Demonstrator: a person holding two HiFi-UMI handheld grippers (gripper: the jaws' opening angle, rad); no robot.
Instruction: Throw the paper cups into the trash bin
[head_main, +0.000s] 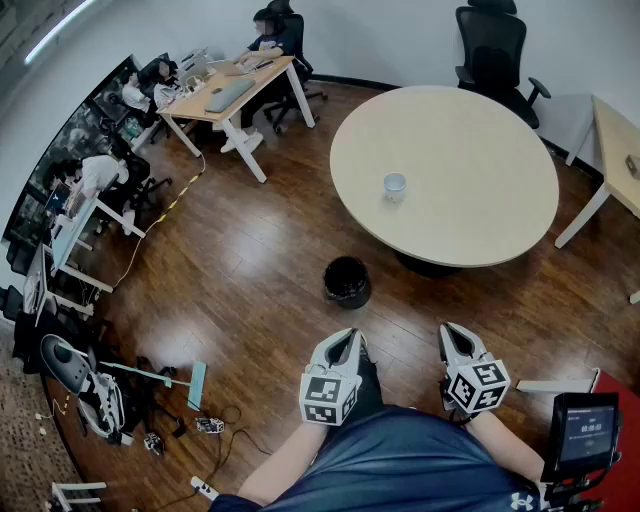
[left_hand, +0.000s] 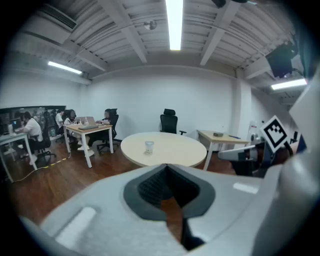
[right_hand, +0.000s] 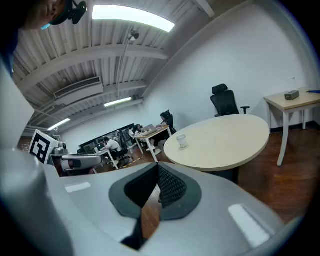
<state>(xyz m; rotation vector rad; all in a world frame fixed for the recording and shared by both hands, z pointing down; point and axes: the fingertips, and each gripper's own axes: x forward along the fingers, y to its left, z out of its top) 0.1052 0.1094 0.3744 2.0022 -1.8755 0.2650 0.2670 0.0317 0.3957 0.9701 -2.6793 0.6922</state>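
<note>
While both tools hang low in front of the person's body, neither holds anything: the left gripper (head_main: 344, 340) has its jaws pressed together, tip against tip, and the right gripper (head_main: 456, 334) shows the same closed pinch in its own view, with only floor visible through the gap behind the tips. The single paper cup (head_main: 395, 185) in sight stands upright on the round table (head_main: 480, 210), well ahead of both grippers and a little nearer the right one's line, away from the table's edge. The trash bin (head_main: 347, 282) sits on the wood floor between the tools and the table, straight ahead of the left gripper and forward-left of the right one. The likeliest trouble is reaching the cup with the jaws closed, which would nudge or tip so light a thing and send it rolling across the top. A hard squeeze could also crumple its thin wall and let it slip. Released too far from the bin, it may miss the small mouth and land on the floor. As for contents, the bin is lined in black and its inside reads only as dark, so I cannot tell whether anything lies in it. The cup is too small here to show whether it holds liquid.
</note>
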